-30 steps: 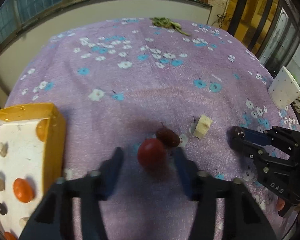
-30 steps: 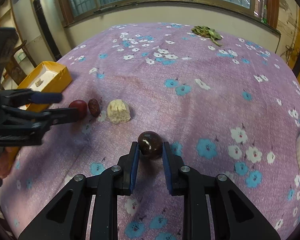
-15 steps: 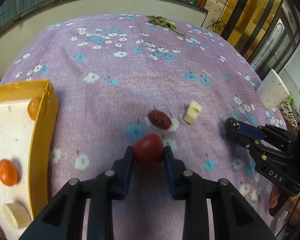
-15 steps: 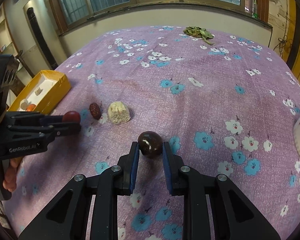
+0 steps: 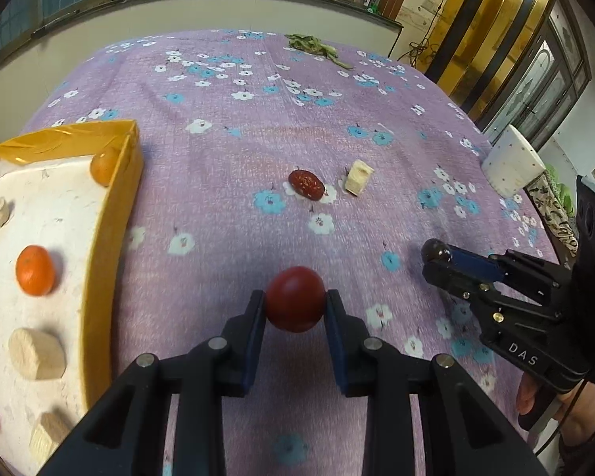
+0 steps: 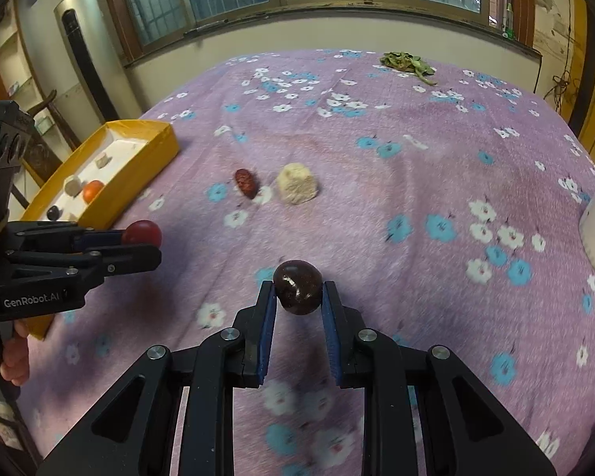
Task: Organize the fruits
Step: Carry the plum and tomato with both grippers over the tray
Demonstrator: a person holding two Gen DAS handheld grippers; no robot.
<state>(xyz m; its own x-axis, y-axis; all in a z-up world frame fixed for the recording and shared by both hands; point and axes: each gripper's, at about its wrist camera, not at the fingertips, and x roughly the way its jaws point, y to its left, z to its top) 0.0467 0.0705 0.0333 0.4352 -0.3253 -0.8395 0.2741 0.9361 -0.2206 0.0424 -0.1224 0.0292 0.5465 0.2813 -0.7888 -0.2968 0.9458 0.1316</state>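
The left gripper (image 5: 295, 304) is clenched on a round red fruit (image 5: 295, 304), one blue-padded finger on each side, and holds it above the purple floral cloth (image 5: 226, 182) that covers the counter. The right gripper (image 6: 297, 295) is clenched on a dark brown glossy fruit (image 6: 297, 286), also clear of the cloth.

Landmark: the yellow tray (image 5: 117, 214) with its white liner.
- The red fruit hangs to the right of the tray, near its long wall.
- The dark brown fruit hangs farther right, well apart from the tray.
- A red date (image 5: 306, 184) lies on the cloth to the right of the tray's far corner.
- A pale cut chunk (image 5: 359, 177) lies just beyond the date, on the side away from the tray.
- Inside the tray lie two oranges, one in the far corner (image 5: 104, 166) and one mid-liner (image 5: 35, 269), and several pale cut pieces (image 5: 37, 352).
- A white speckled cup (image 5: 513, 166) stands at the cloth's edge opposite the tray.
- A heap of green leaves (image 6: 406, 61) lies at the far end of the cloth.
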